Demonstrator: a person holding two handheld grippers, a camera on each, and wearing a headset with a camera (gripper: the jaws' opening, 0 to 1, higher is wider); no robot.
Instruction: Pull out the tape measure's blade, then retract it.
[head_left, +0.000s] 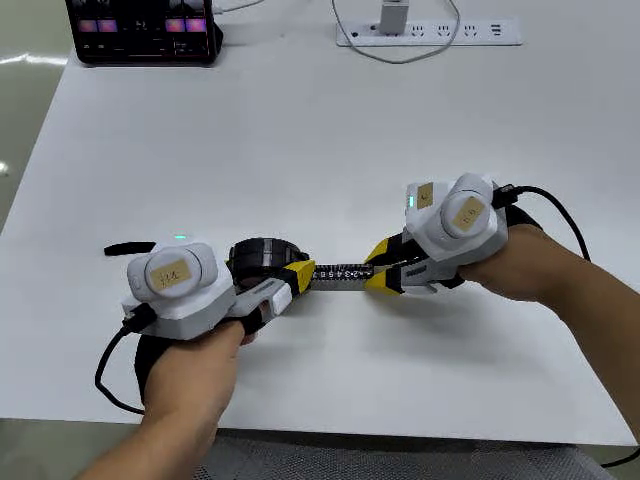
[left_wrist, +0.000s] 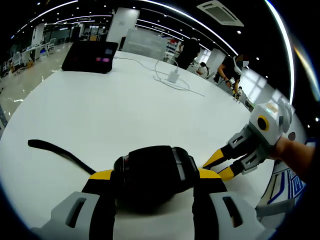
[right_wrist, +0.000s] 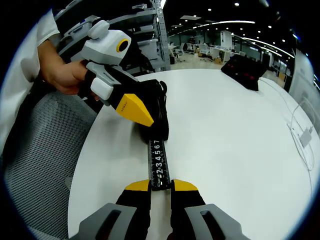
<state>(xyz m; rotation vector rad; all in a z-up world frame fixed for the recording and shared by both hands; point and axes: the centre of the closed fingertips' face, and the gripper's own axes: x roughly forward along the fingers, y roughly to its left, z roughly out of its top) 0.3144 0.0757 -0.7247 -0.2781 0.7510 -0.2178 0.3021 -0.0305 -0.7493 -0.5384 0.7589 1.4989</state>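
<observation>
Jaws of the left gripper (head_left: 298, 276) are closed around the black tape measure (head_left: 262, 258), one yellow tip on either side of its case, holding it on the white table (head_left: 300, 150). The right gripper (right_wrist: 160, 186) has its jaws almost together, pinching the free end of the blade (right_wrist: 158, 165), whose printed numbers show along the short exposed stretch between the two tools. Seen from the headset, the case sits low on the table toward 7 o'clock, and the blade runs from it toward 3 o'clock into the right gripper's tips. A black strap (head_left: 128, 248) lies on the table at 9 o'clock of the case. Far back, a dark screen (head_left: 145, 30) stands at 11 o'clock and a power strip (head_left: 430, 32) at 1 o'clock
</observation>
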